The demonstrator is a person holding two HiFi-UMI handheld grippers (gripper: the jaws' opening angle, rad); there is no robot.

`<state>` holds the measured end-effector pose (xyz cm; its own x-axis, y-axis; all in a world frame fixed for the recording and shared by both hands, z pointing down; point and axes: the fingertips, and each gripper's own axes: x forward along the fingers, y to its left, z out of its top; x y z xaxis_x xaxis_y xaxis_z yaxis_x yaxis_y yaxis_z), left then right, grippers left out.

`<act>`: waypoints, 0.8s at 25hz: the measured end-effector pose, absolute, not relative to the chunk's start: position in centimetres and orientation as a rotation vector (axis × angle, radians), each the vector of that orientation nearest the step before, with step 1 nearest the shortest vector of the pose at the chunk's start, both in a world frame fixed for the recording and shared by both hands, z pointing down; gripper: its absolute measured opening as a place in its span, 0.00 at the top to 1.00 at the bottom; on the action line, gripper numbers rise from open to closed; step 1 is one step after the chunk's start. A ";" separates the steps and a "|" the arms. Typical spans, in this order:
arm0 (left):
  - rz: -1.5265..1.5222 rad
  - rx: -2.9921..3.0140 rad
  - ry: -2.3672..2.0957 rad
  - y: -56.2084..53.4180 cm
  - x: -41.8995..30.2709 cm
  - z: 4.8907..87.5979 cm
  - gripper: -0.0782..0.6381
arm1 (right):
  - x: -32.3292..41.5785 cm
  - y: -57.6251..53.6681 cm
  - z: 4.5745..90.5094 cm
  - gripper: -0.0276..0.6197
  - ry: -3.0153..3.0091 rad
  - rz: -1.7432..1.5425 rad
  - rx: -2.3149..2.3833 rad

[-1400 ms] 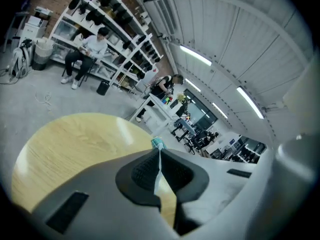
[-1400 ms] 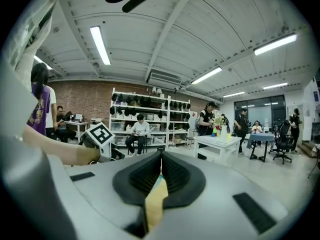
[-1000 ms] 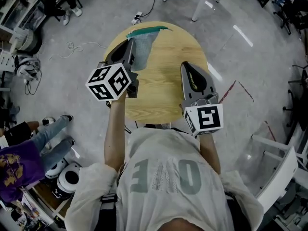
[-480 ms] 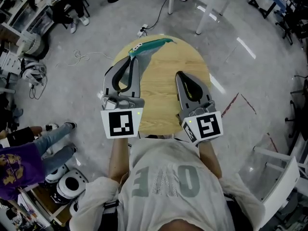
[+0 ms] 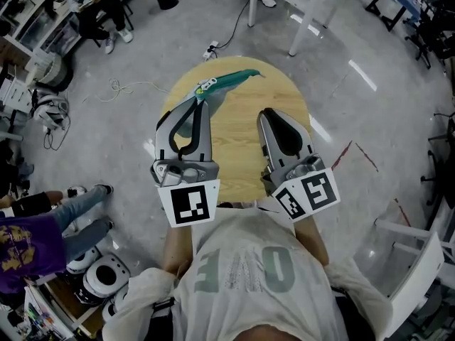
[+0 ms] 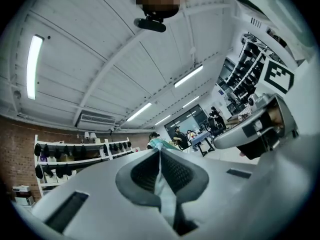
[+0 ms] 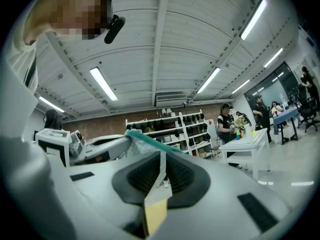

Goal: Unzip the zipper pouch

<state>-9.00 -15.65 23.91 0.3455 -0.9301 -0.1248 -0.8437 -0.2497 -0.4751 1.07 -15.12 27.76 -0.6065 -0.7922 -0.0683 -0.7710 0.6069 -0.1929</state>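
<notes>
My left gripper (image 5: 200, 105) had its jaws pinching the near end of the teal zipper pouch (image 5: 227, 80) at the far-left edge of the round tabletop (image 5: 238, 155). My right gripper (image 5: 267, 114), near its right, had its jaws pressed together.

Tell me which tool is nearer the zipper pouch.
Left. The left tool is shut on one end of the zipper pouch. The right tool is shut on nothing, apart from the pouch, to its right and closer to the person.
</notes>
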 end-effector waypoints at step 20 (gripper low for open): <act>-0.272 -2.060 1.431 -13.2 -7.5 24.5 0.85 | -4.8 -16.8 21.6 0.70 2.410 -1.047 -0.486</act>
